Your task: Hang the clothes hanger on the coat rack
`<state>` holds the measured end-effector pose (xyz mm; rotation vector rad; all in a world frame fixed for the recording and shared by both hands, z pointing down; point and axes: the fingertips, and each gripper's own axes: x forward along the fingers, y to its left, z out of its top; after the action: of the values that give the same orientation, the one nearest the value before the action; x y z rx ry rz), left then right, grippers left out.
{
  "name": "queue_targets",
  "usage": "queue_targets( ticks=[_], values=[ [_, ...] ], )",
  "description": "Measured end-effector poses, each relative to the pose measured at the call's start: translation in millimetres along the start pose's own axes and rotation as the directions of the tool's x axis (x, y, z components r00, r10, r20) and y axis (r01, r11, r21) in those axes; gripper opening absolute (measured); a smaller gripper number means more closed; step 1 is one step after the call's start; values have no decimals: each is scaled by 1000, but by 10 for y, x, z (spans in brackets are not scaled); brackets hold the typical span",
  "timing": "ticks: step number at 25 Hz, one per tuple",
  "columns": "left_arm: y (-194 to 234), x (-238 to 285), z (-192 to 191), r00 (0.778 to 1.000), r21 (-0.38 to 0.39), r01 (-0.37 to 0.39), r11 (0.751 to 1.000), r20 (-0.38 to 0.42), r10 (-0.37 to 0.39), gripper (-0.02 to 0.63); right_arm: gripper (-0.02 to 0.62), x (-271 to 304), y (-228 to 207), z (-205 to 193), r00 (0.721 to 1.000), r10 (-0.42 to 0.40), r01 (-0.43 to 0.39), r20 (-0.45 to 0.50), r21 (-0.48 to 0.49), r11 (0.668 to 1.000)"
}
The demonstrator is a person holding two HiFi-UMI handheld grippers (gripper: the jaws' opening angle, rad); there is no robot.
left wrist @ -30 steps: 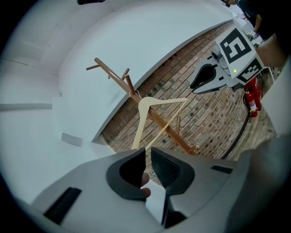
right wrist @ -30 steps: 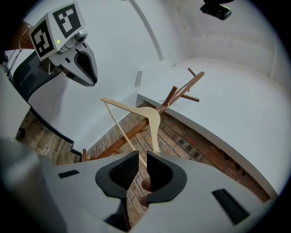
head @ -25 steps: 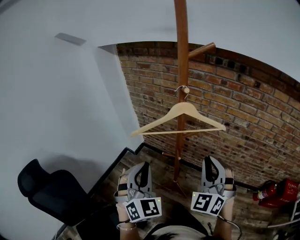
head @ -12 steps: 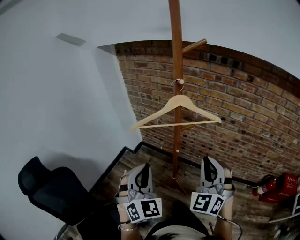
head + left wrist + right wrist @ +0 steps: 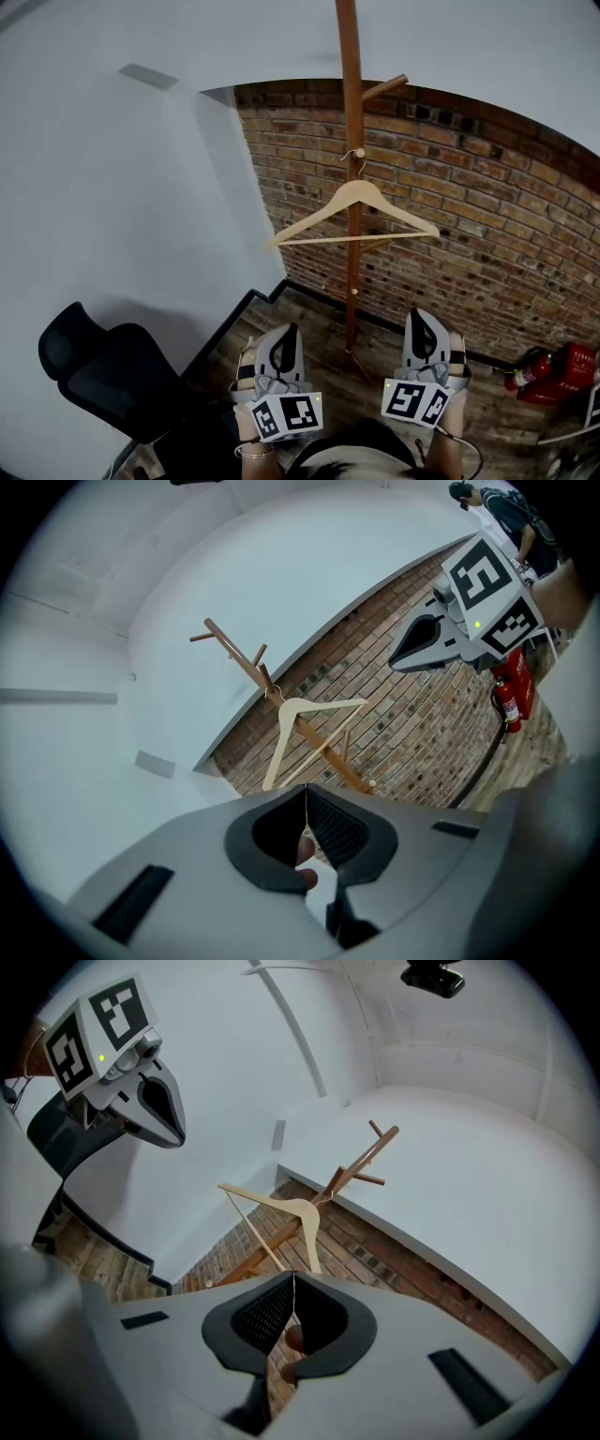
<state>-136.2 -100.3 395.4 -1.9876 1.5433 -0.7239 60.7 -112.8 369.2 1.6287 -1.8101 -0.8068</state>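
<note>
The pale wooden clothes hanger hangs by its metal hook from a peg on the brown coat rack pole, in front of the brick wall. Nothing holds it. My left gripper and right gripper sit low in the head view, side by side, well short of the rack and apart from the hanger. Both have just been closing, with nothing between their jaws, and are now shut. From the left gripper the hanger shows ahead, and from the right gripper the hanger does too.
A black office chair stands at the lower left by the white wall. A red fire extinguisher sits at the foot of the brick wall on the right. A higher peg sticks out of the pole.
Both grippers have drawn back from the rack, so the hanger looks smaller and farther off. It stays on its peg. The jaws of both grippers have closed.
</note>
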Motion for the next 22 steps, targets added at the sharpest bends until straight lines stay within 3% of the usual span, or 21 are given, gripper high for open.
queue_targets(
  ticks=[11, 22],
  values=[
    [-129, -83, 162, 999, 4, -25, 1000, -26, 25, 15, 37, -136, -116, -22, 998, 38, -36, 47, -41, 998],
    [-540, -363, 471, 997, -23, -21, 1000, -76, 20, 15, 37, -458, -350, -345, 995, 87, -85, 58, -28, 996]
  ],
)
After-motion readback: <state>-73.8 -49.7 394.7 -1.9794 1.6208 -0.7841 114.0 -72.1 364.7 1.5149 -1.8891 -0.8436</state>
